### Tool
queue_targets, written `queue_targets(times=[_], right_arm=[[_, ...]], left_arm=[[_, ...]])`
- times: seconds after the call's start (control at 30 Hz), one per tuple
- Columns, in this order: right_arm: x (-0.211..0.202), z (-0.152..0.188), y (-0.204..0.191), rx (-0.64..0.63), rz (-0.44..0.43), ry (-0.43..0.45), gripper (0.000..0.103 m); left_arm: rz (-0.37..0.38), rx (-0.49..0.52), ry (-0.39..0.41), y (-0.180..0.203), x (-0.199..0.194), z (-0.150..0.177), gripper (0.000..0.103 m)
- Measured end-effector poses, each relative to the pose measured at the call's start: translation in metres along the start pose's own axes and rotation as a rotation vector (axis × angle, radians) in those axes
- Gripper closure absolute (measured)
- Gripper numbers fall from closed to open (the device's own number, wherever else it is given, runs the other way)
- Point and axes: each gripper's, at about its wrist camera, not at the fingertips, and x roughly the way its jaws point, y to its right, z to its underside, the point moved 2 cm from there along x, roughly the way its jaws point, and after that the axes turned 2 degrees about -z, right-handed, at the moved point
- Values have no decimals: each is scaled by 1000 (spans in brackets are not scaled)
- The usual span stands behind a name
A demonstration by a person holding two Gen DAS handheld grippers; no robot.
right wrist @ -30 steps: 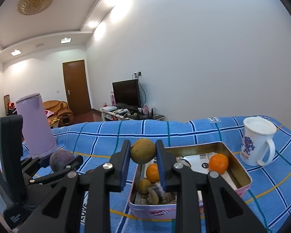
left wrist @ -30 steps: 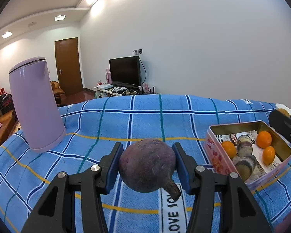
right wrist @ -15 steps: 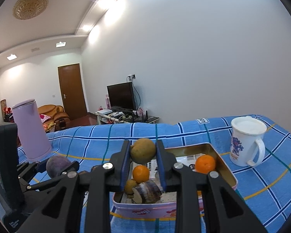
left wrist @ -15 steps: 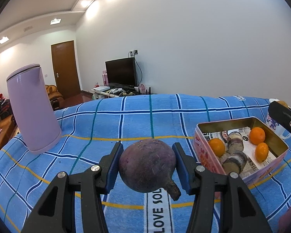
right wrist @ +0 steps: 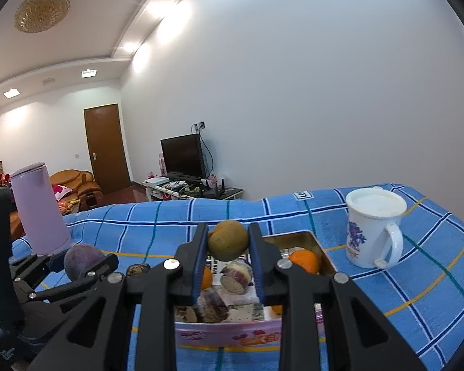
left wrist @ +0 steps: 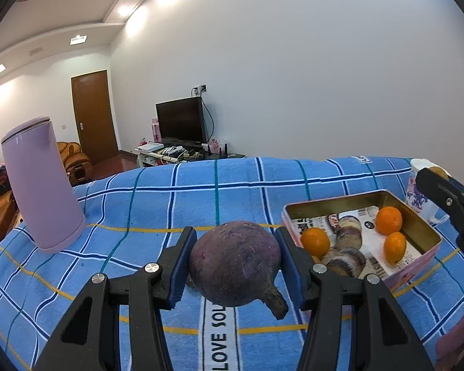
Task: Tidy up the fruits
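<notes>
My left gripper (left wrist: 235, 262) is shut on a dark purple beet-like root (left wrist: 235, 262) and holds it above the blue checked cloth, left of the pink tin (left wrist: 423, 258). The tin holds three oranges (left wrist: 388, 220) and cut purple-white pieces (left wrist: 348, 238). My right gripper (right wrist: 228, 242) is shut on a brownish-green round fruit (right wrist: 228, 240), held above the tin's (right wrist: 229, 334) near end. The left gripper with the root (right wrist: 83, 261) shows at the left of the right wrist view. The right gripper's tip shows at the right edge of the left wrist view.
A tall lilac kettle (left wrist: 41, 182) stands at the far left on the cloth. A white mug (right wrist: 372, 225) stands right of the tin. A small brown piece (right wrist: 136, 269) lies on the cloth left of the tin. The table edge runs behind.
Both grippers have moved forward, keeping their fruit. The tin has drawn closer under the right gripper and nearer the left one.
</notes>
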Motion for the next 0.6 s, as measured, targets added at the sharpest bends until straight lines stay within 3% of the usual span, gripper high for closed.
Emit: queue_targets(times=[0.6], right_arm=[[-7, -6, 42, 23, 82, 12, 74]], left_arm=[[85, 27, 13, 46, 10, -20, 49]])
